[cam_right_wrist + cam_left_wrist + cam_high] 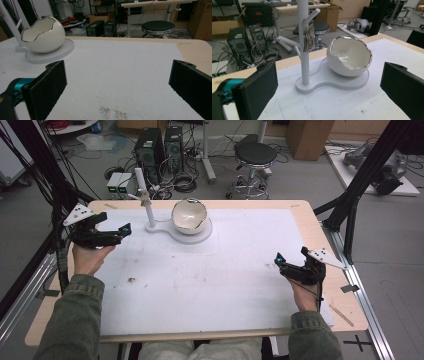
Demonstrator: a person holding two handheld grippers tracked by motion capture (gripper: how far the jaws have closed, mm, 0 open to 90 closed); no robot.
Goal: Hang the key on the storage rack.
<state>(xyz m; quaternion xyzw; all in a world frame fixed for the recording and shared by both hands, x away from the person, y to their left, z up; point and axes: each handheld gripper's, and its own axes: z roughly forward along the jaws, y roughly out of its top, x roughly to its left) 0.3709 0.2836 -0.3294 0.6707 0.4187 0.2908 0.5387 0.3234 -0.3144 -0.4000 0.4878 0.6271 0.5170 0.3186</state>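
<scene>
- The left gripper has its fingers spread wide and released, with nothing between them; in the left gripper view they frame the egg-shaped bowl, which lies ahead of them and well apart.
- The right gripper likewise has its fingers parted and released, bare white mat between them; in the right gripper view the bowl sits far ahead, off toward the left finger.
- No brand, label or writing can be read on anything.
- The left hand holds its gripper level above the table, left of the bowl and pointing toward it; the right hand holds its gripper low, well to the right of the bowl and nearer the person.
- The bowl, white with a jagged silver rim, rests on a white base plate.
- A white branched stand rises from the same plate, just left of the bowl, with something thin hanging from a branch.
- A dark smudge marks the mat nearer the person than the bowl.
- Beyond the bowl, on the floor: a round stool and computer towers.
</scene>
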